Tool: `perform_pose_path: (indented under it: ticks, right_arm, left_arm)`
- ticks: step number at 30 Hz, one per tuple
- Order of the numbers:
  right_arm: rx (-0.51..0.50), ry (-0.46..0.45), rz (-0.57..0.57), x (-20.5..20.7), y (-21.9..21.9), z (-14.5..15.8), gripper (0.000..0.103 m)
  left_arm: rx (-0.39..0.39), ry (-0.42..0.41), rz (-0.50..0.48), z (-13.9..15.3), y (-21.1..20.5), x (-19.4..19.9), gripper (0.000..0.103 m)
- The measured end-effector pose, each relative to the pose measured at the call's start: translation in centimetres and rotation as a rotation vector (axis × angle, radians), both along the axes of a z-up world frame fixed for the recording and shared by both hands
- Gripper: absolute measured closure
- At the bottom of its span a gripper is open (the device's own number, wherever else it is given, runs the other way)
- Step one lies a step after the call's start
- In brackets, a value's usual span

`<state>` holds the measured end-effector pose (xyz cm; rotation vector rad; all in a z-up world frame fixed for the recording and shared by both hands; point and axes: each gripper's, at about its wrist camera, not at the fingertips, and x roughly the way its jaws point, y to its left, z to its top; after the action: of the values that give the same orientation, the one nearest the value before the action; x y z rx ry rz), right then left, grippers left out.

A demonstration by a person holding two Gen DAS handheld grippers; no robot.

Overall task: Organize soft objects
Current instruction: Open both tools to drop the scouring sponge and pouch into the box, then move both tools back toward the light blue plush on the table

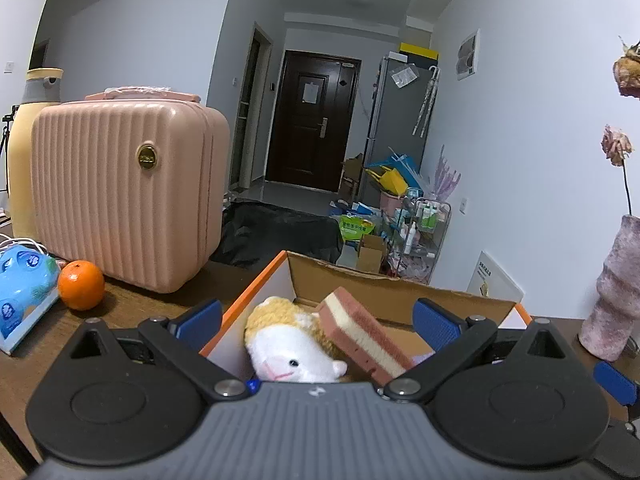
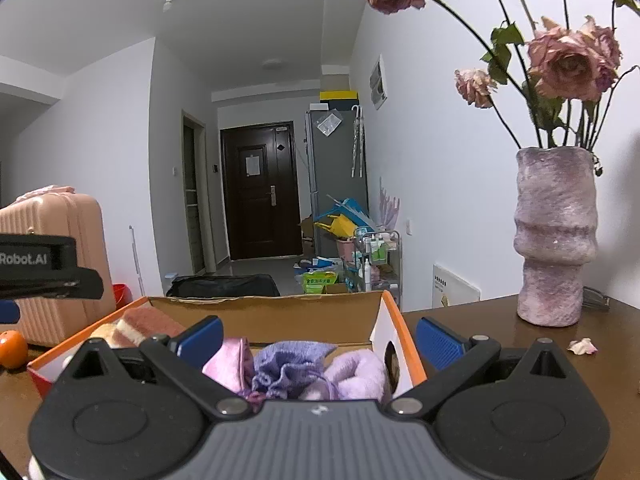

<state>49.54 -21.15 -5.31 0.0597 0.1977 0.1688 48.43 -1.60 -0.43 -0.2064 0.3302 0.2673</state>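
With both claws standing apart and empty, the packing step looks close to done. Just ahead of the left claw (image 1: 316, 320), the plush toy (image 1: 292, 344) and the sponge (image 1: 360, 332) lie inside the cardboard box (image 1: 400, 292). Directly before the right claw (image 2: 318, 338), the purple pouch (image 2: 288, 364) and lilac towel (image 2: 356, 372) sit in the same box. No soft item shows loose on the bench (image 2: 500, 344). Next move, by judgement: withdraw both claws clear of the box walls.
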Motion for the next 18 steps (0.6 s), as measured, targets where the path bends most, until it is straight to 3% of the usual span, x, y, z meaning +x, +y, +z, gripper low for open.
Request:
perform_pose_path:
  ticks: [18]
  right_arm:
    - [-0.011, 0.013, -0.013, -7.0, -0.4, -0.2, 0.0]
  left_arm:
    - [0.004, 0.022, -0.044, -0.4, 1.4, -7.3, 0.0]
